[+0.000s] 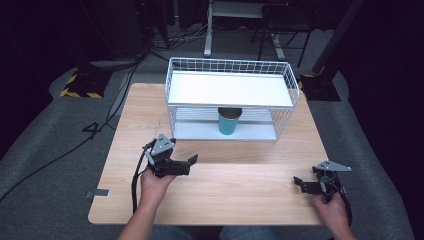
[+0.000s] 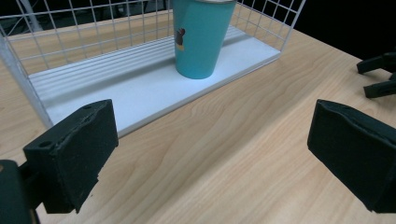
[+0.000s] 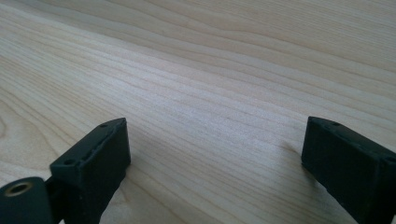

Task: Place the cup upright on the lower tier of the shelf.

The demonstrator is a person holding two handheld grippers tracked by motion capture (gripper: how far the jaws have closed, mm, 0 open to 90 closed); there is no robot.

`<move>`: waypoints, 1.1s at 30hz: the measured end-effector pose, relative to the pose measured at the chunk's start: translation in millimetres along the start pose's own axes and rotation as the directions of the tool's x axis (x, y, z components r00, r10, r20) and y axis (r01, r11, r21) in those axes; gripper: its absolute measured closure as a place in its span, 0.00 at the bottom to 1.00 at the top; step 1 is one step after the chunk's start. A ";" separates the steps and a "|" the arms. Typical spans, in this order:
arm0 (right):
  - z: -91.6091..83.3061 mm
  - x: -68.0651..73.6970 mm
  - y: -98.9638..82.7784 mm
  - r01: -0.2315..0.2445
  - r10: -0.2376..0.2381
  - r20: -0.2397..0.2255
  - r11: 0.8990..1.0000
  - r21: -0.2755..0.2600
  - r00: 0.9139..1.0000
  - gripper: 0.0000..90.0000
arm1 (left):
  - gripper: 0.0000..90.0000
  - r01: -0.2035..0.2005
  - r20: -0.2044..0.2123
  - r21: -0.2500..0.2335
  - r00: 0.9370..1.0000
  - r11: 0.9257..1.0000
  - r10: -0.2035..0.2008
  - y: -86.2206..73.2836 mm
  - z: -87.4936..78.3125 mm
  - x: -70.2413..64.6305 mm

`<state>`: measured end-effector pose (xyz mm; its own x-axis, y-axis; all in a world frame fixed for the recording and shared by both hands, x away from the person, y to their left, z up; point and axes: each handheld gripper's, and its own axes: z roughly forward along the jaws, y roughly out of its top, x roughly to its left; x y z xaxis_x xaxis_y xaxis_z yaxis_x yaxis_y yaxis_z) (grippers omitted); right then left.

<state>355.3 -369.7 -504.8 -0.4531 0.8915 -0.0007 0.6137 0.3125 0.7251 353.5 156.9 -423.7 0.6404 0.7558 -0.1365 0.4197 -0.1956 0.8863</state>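
A teal cup (image 1: 230, 123) with a small dark figure on its side (image 2: 201, 37) stands upright on the lower shelf of a white wire rack (image 1: 230, 90). My left gripper (image 1: 189, 165) rests on the wooden table in front of the rack's left half, a short way from the cup. Its jaws (image 2: 210, 135) stand wide open and empty, aimed toward the cup. My right gripper (image 1: 299, 184) lies near the table's front right, open with nothing between its jaws (image 3: 215, 144), pointing across bare wood. It also appears at the right edge of the left gripper view (image 2: 379, 74).
The rack's white top shelf (image 1: 230, 89) overhangs the cup, and wire walls (image 2: 70, 28) close its back and sides; the front is open. The wooden table (image 1: 240, 185) has a black floor and cables beyond it.
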 end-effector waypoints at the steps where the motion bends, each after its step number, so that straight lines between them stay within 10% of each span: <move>1: 0.0 0.0 0.0 0.000 0.000 0.000 1.000 0.000 1.000 0.09 | 0.03 0.002 0.003 -0.001 1.000 1.000 -0.002 -2.2 -7.1 -0.9; 23: 1.2 0.0 0.9 0.003 -0.003 -0.001 1.000 -0.001 1.000 0.09 | 0.05 0.023 0.085 0.060 0.996 0.998 -0.028 -56.4 -54.9 6.3; 33: 1.2 0.0 0.9 0.004 -0.004 -0.001 1.000 -0.001 1.000 0.09 | 0.07 0.073 0.098 0.228 0.990 0.971 -0.097 -81.6 -52.1 20.4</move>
<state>356.7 -369.1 -504.9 -0.4560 0.8900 -0.0030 0.6115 0.3157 0.7256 298.8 220.8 -475.7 0.6565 0.7064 -0.2647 0.6009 -0.2776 0.7495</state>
